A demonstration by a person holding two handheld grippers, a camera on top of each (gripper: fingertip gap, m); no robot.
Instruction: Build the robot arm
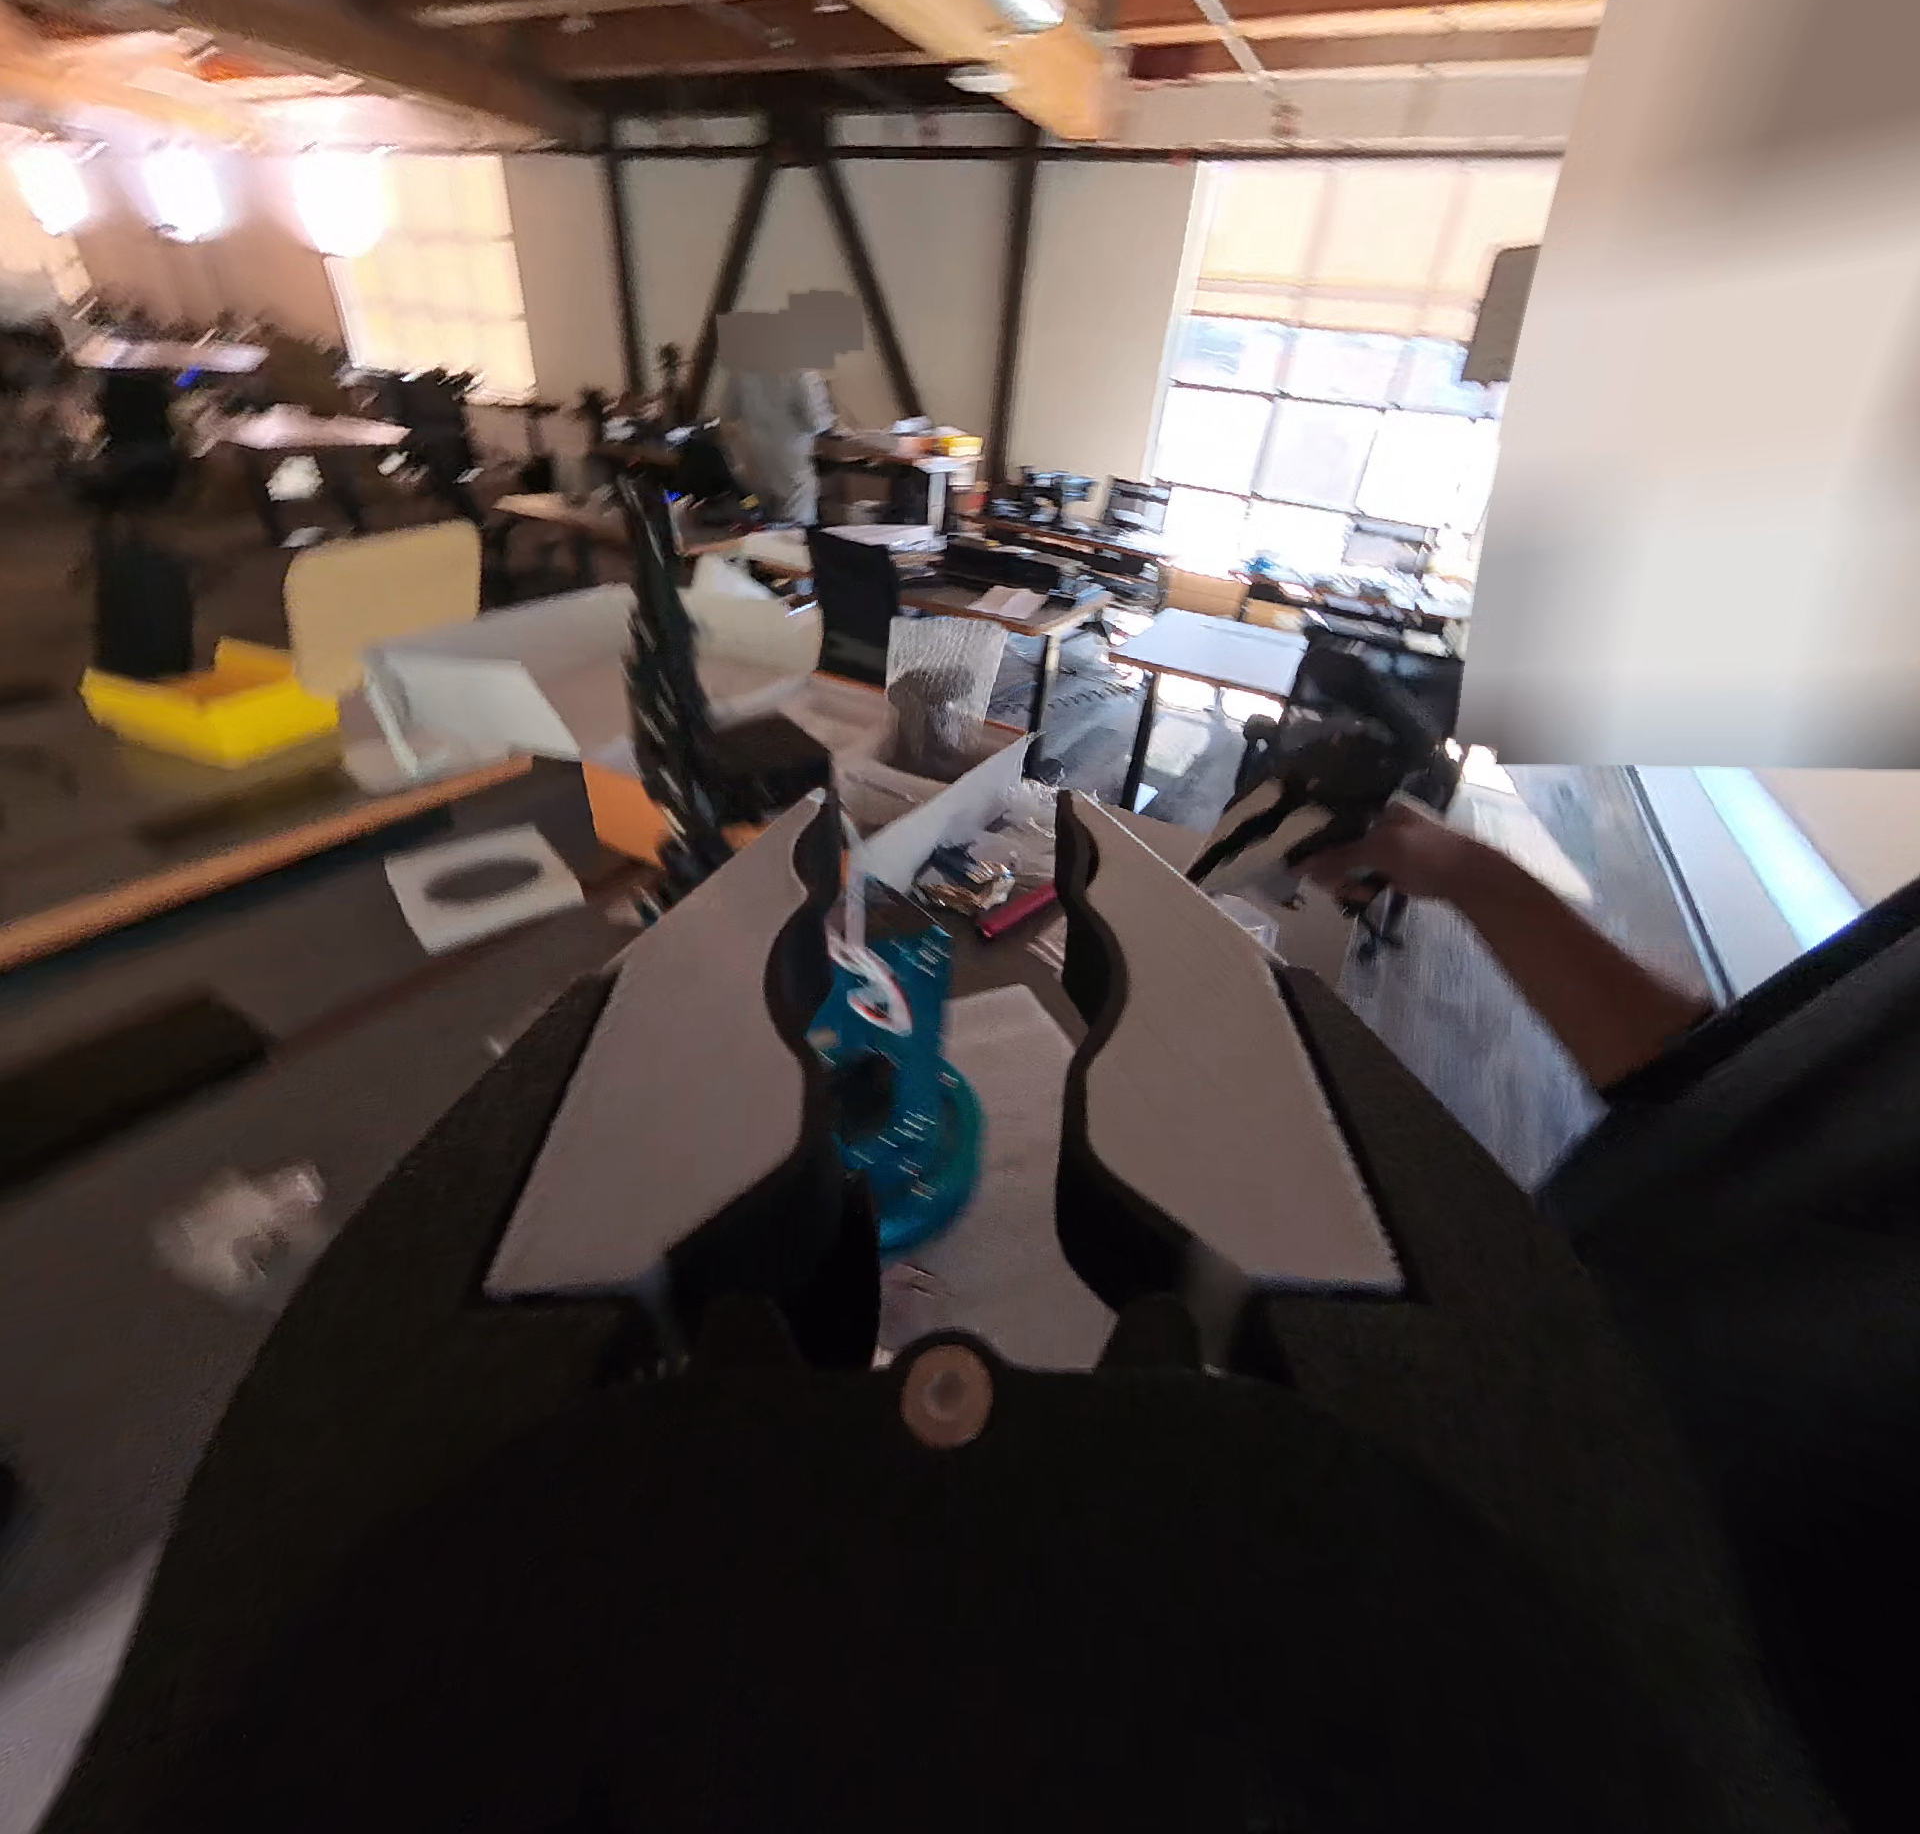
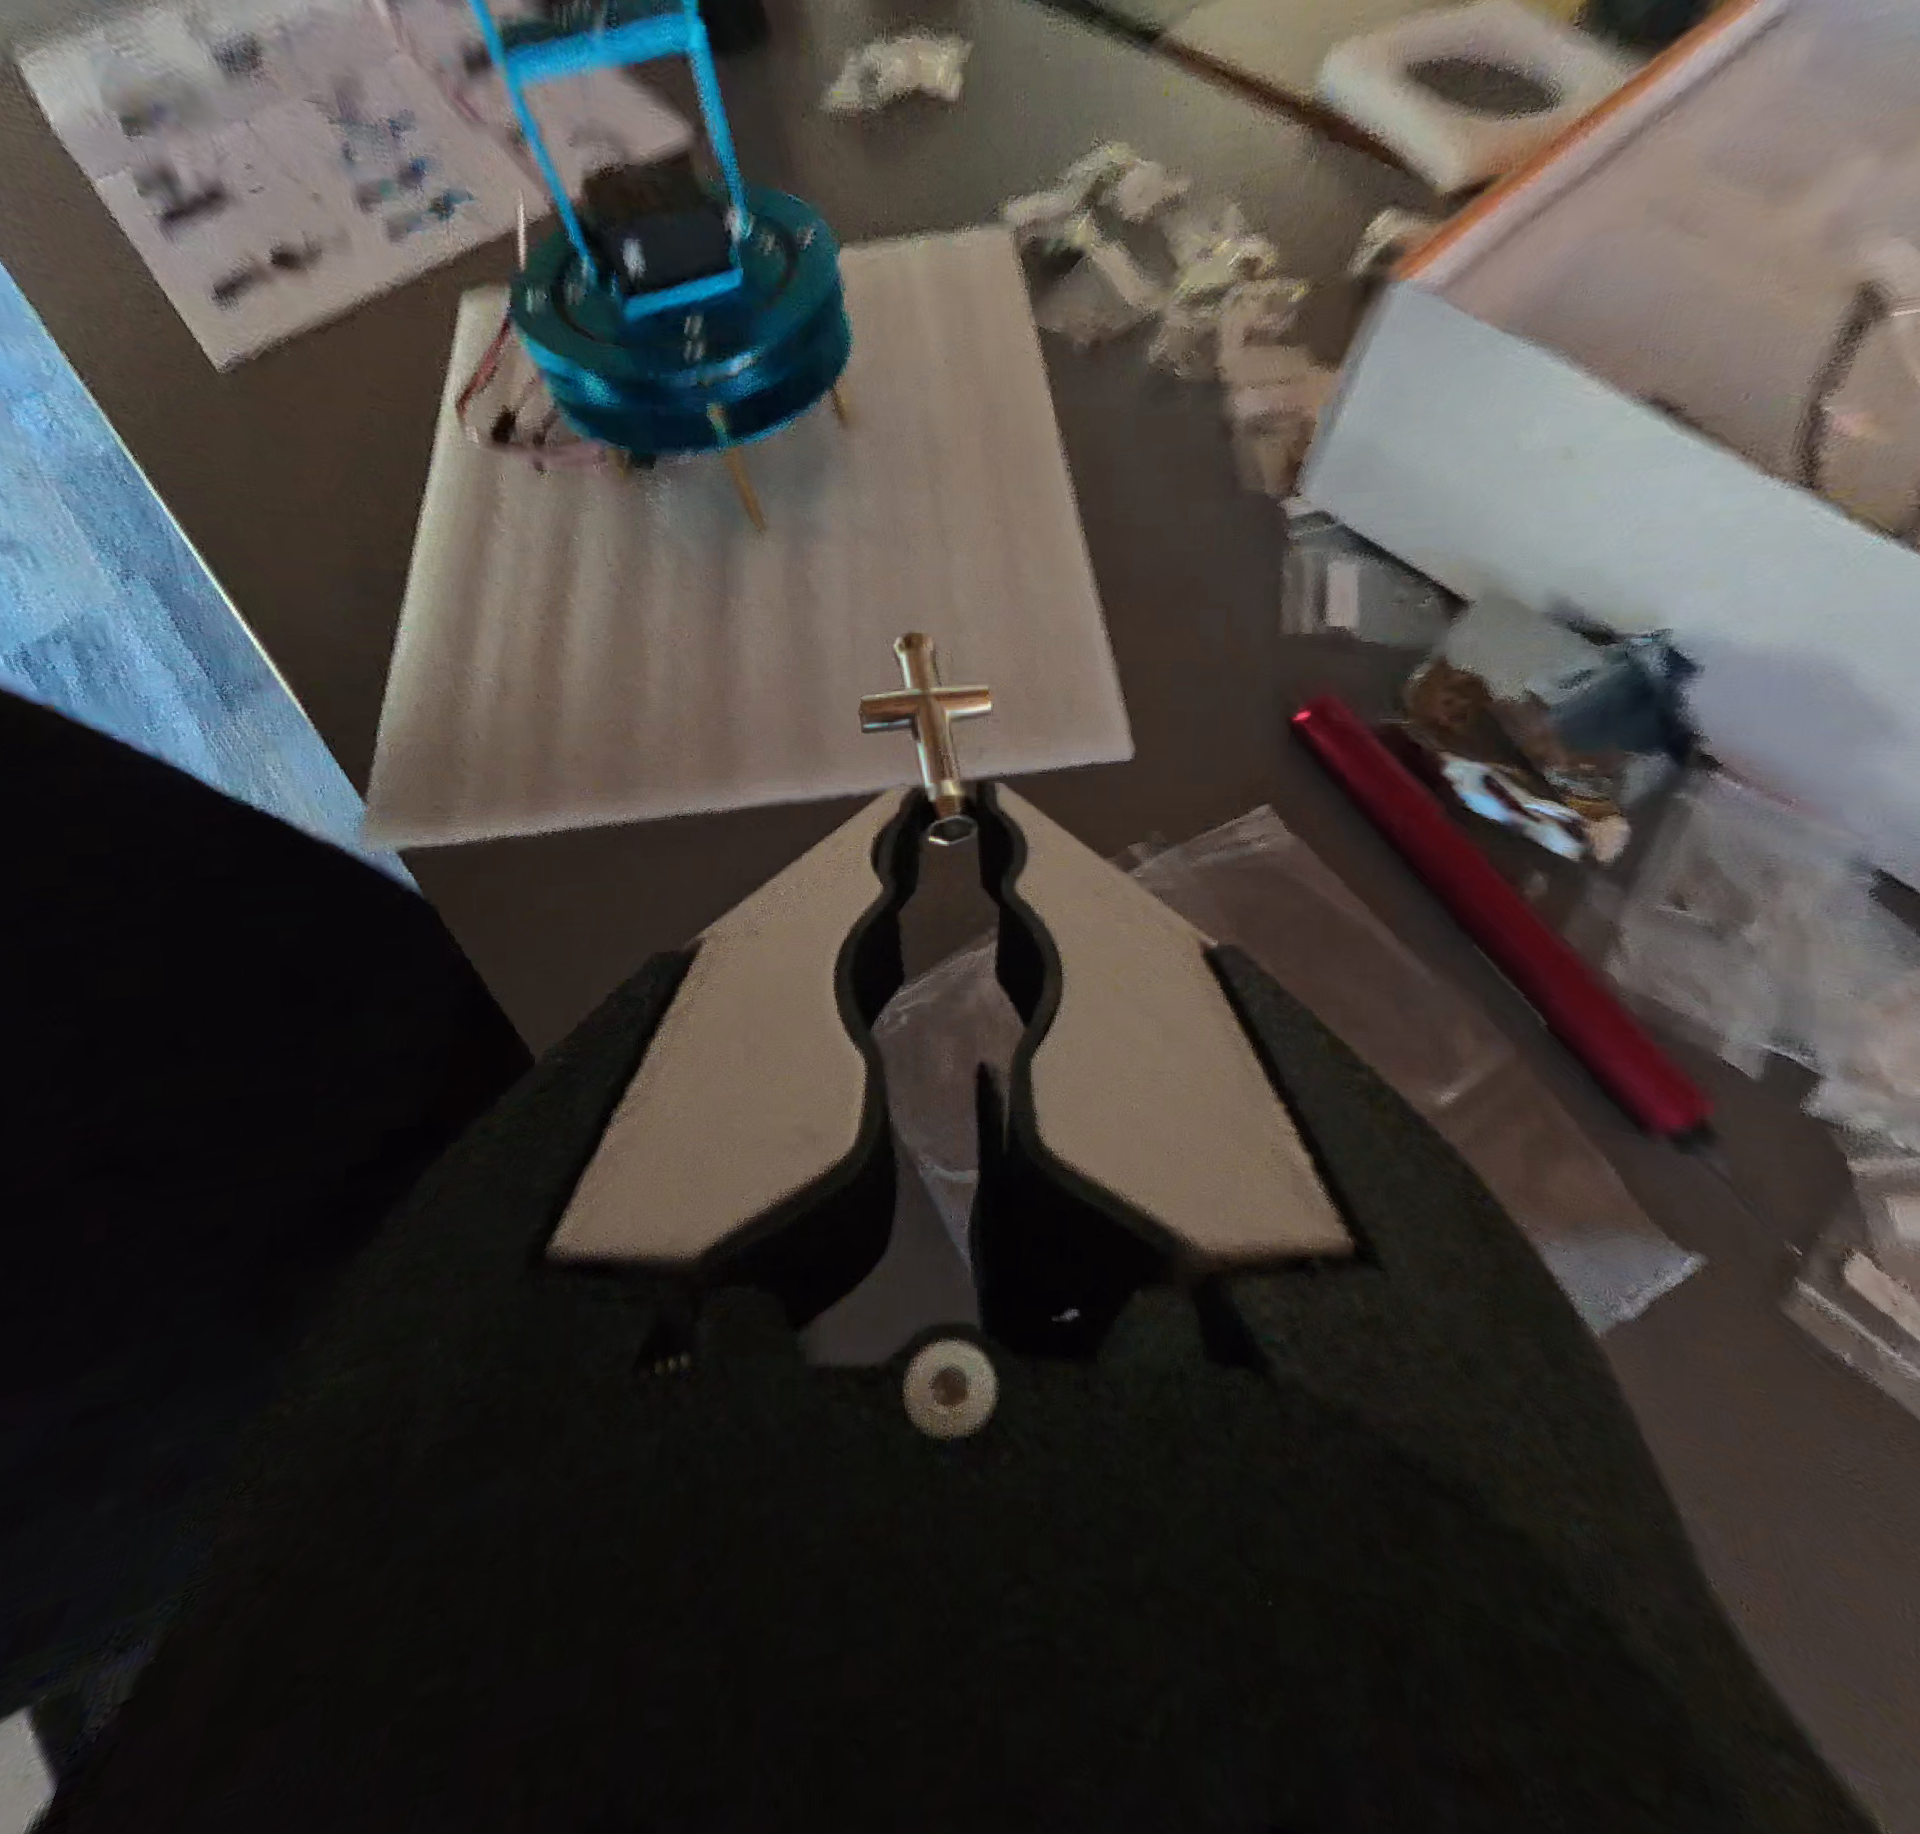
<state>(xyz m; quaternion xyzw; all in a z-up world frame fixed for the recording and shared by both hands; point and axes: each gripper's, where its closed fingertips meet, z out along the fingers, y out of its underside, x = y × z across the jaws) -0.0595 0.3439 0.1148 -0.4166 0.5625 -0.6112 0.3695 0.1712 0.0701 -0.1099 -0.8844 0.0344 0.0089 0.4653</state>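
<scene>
My left gripper (image 1: 948, 818) is open and held up above the dark table. Between its fingers, lower down, I see a blue round base (image 1: 914, 1140) with a blue upright bracket close to the left finger; contact cannot be told. My right gripper (image 2: 945, 810) is shut on the stem of a small brass cross-shaped wrench (image 2: 925, 704), which sticks out forward over the near edge of a white foam sheet (image 2: 727, 641). The blue base (image 2: 675, 340) stands on thin brass legs at the sheet's far end, a black block in its top.
A red rod (image 2: 1496, 911) and clear plastic bags (image 2: 1174, 257) lie to the right. An open white cardboard box (image 2: 1610, 434) stands at the right. A printed sheet (image 2: 281, 153) lies far left. A person's forearm (image 1: 1507, 911) reaches in from the right. A yellow bin (image 1: 218, 704) sits far left. My hands' fingertips stand some 45 centimeters from each other. The red rod (image 2: 1496, 911) is about 20 centimeters from my right fingertips and 55 centimeters from my left.
</scene>
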